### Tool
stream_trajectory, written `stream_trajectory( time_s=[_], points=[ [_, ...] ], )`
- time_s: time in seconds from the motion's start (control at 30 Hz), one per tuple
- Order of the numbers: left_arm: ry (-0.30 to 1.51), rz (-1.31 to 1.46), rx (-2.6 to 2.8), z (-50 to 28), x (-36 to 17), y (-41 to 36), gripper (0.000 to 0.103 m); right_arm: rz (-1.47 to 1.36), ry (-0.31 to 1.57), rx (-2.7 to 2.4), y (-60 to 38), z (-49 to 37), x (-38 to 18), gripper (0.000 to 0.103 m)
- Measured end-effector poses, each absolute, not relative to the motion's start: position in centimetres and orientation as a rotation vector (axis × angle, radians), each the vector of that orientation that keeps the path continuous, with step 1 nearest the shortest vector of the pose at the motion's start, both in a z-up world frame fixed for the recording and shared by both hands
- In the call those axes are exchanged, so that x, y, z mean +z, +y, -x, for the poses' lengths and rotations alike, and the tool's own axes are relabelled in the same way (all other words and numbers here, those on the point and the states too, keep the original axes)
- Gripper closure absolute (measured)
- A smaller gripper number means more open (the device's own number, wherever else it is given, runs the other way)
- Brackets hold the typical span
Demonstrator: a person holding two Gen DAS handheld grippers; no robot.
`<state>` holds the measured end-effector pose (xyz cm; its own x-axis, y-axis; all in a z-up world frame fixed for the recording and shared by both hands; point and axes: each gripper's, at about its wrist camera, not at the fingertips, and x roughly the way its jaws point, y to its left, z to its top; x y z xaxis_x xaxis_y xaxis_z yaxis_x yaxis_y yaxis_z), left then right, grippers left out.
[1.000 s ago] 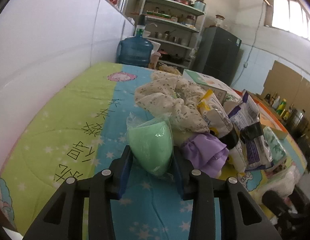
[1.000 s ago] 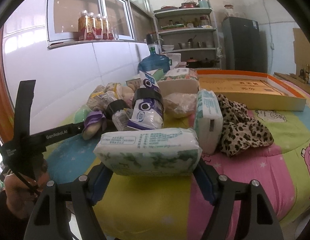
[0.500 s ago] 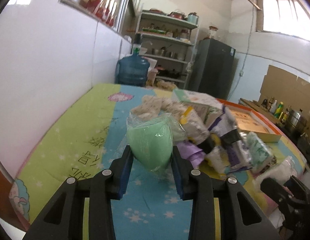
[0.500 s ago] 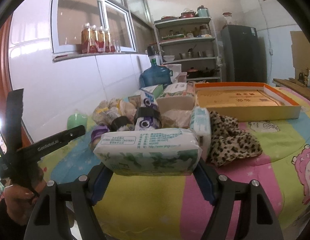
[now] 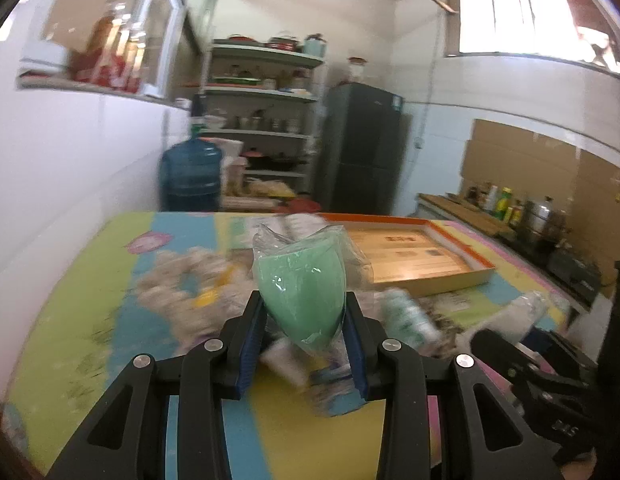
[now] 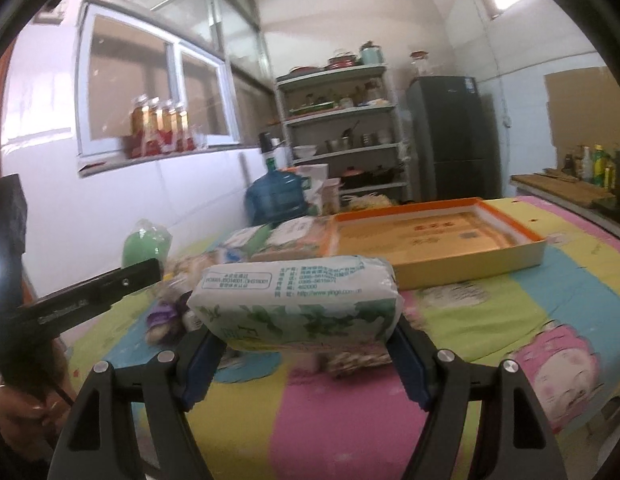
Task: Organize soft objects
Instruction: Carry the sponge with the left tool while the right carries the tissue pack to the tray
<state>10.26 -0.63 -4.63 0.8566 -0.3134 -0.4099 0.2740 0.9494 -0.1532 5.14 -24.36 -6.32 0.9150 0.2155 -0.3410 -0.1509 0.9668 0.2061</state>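
Observation:
My left gripper (image 5: 304, 320) is shut on a green sponge in a clear plastic bag (image 5: 302, 280) and holds it raised above the colourful bedspread (image 5: 70, 320). The bag also shows in the right wrist view (image 6: 144, 242), at the left. My right gripper (image 6: 306, 344) is shut on a white and green tissue pack (image 6: 298, 300), lifted above the bedspread (image 6: 349, 420). A blurred pile of soft packs and cloths (image 5: 190, 292) lies under the left gripper. An orange-rimmed flat box (image 6: 437, 236) lies behind the tissue pack, and it shows in the left wrist view (image 5: 413, 256).
A blue water jug (image 6: 276, 196) and a metal shelf rack (image 6: 341, 128) stand at the far end, beside a dark fridge (image 6: 453, 140). A white tiled wall (image 5: 70, 168) runs along the left. A counter with bottles (image 5: 509, 208) is at the right.
Both grippers have risen with their loads. The left one has swung right, so the pile now lies below it and the orange box has come into its view.

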Motion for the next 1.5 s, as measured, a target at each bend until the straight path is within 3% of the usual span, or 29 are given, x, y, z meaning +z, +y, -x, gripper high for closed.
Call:
stream_trajectory(
  time_s=[0.6,0.9,1.5],
  points=[
    [0.494,0.001,-0.444,-16.8,-2.3,-14.0,0.064,-0.101,0.442,0.019,-35.6,-9.9,-3.9,0.027],
    [0.586,0.013,-0.445,-23.5,-1.8,-17.8,0.064,-0.167,0.533,0.115,-39.5,-17.1,-1.6,0.027],
    [0.895,0.021,-0.391,-35.2,-6.3,-22.2,0.064,-0.198,0.806,0.060,-42.3,-30.2,-5.7,0.027]
  ],
)
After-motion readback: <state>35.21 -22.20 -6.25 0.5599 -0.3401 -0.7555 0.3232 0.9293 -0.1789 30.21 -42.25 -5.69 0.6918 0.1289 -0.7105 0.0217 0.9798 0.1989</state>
